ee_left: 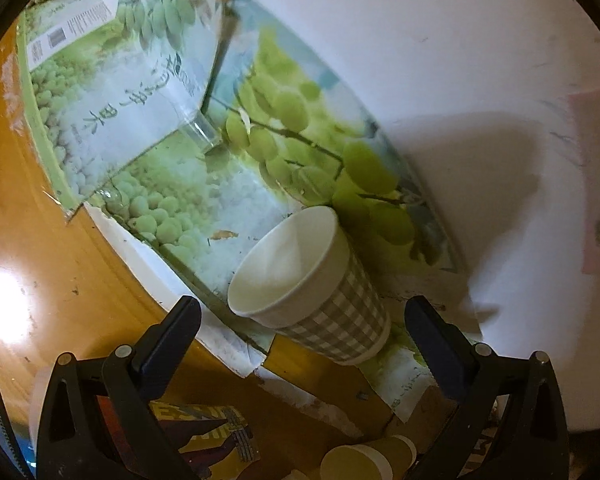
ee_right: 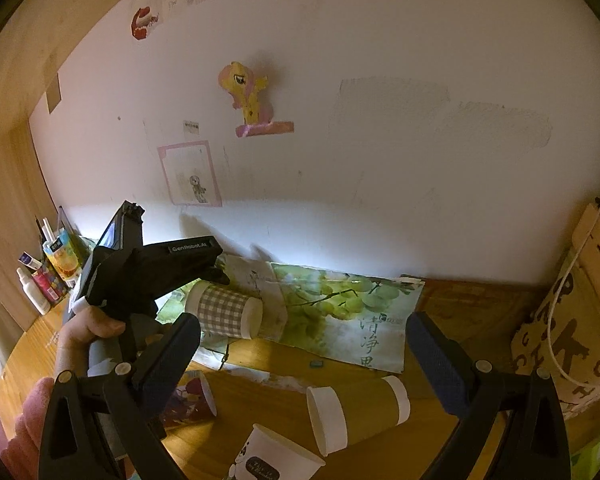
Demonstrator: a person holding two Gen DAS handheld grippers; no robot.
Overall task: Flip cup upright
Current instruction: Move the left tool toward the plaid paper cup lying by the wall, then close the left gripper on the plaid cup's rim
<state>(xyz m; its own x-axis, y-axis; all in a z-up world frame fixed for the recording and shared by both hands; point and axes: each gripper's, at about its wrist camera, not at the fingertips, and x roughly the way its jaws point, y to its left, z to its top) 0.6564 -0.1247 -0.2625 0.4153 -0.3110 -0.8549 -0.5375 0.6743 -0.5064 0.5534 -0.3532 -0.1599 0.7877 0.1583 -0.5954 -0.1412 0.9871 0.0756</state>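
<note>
A grey-and-white checked paper cup lies on its side on a grape-printed paper sheet, mouth facing my left camera. My left gripper is open, its fingers on either side of the cup and just short of it. The right wrist view shows the same cup on its side under the left gripper, which a hand holds. My right gripper is open and empty, above the wooden table.
A brown cup lies on its side near the right gripper. A white printed cup and a colourful cup lie near it. Bottles and pens stand at the left. A paper bag is at the right. The wall is close behind.
</note>
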